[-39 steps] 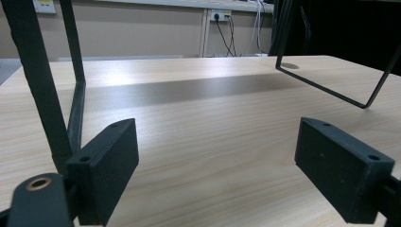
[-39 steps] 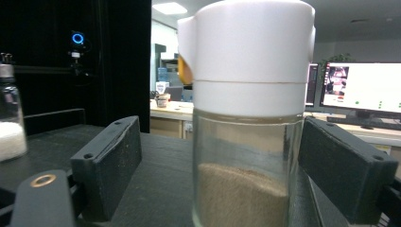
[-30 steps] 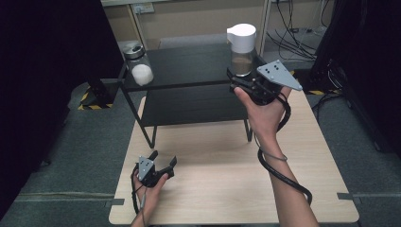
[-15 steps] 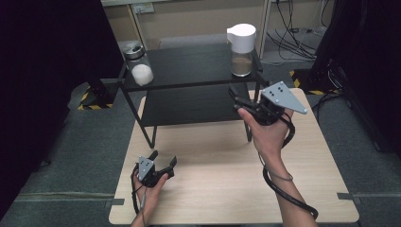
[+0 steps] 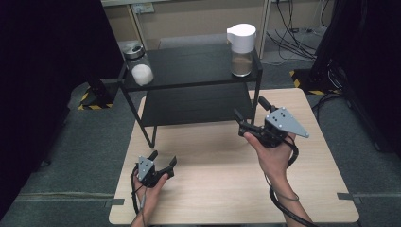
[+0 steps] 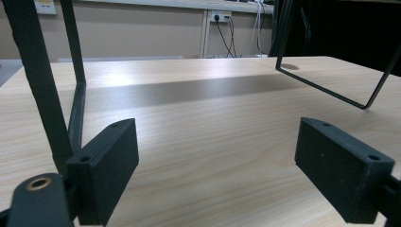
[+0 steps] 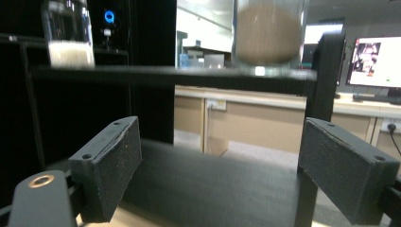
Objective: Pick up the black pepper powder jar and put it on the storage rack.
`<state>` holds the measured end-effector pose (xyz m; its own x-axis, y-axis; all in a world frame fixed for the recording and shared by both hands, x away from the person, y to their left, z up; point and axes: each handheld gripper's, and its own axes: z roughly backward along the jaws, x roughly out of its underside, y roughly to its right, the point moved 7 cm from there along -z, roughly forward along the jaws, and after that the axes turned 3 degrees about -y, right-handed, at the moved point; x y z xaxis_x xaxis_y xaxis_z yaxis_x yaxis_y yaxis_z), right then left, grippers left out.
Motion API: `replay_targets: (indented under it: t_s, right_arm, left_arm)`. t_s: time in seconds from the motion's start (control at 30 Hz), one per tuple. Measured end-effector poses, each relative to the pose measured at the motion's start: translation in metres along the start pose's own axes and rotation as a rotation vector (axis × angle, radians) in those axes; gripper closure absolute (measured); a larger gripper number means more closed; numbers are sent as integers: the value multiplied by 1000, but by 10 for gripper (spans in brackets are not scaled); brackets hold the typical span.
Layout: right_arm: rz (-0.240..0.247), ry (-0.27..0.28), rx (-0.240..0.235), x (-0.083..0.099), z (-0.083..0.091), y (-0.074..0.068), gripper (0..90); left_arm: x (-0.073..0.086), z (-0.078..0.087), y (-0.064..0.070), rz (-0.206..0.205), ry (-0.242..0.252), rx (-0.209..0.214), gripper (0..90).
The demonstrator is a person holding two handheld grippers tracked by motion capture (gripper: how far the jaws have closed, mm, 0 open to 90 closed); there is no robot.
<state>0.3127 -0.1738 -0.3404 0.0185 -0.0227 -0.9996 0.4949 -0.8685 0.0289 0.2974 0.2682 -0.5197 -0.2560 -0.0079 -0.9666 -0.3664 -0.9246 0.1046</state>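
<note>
Pale wood counter (image 5: pixel 208 189) lies under both my arms. Nearest me, my left hand-held gripper (image 5: pixel 161 163) rests low over the boards, jaws spread wide with nothing between them. Farther on, my right hand-held gripper (image 5: pixel 249 116) is raised just before the black two-tier rack (image 5: pixel 189 66), jaws wide apart and empty too. On the rack's top shelf the white-lidded jug of brown grains (image 5: pixel 241 49) stands at the right end, and a glass jar of white powder (image 5: pixel 138 64) at the left.

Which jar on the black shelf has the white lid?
The jar of brown grains at the top shelf's right end; the jar of white powder at the left end has a metal lid.
</note>
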Motion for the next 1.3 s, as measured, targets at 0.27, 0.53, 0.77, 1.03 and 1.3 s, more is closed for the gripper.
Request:
replay_targets:
  t_s: [0.27, 0.53, 0.77, 1.03, 1.3]
  right_arm:
    - [-9, -54, -19, 27, 12, 2, 139]
    - [-48, -117, -37, 59, 20, 4, 139]
    - [-76, -183, -47, 92, 27, 4, 139]
    - [-125, -247, -55, 128, 36, 3, 139]
    - [-150, -275, -60, 150, 42, 0, 139]
  left_arm:
    - [0, 0, 0, -3, 0, -2, 138]
    - [0, 0, 0, -1, 0, -1, 138]
    - [0, 0, 0, -3, 1, -1, 138]
    - [0, 0, 0, -5, 1, -2, 138]
    - [0, 1, 0, -6, 2, -3, 138]
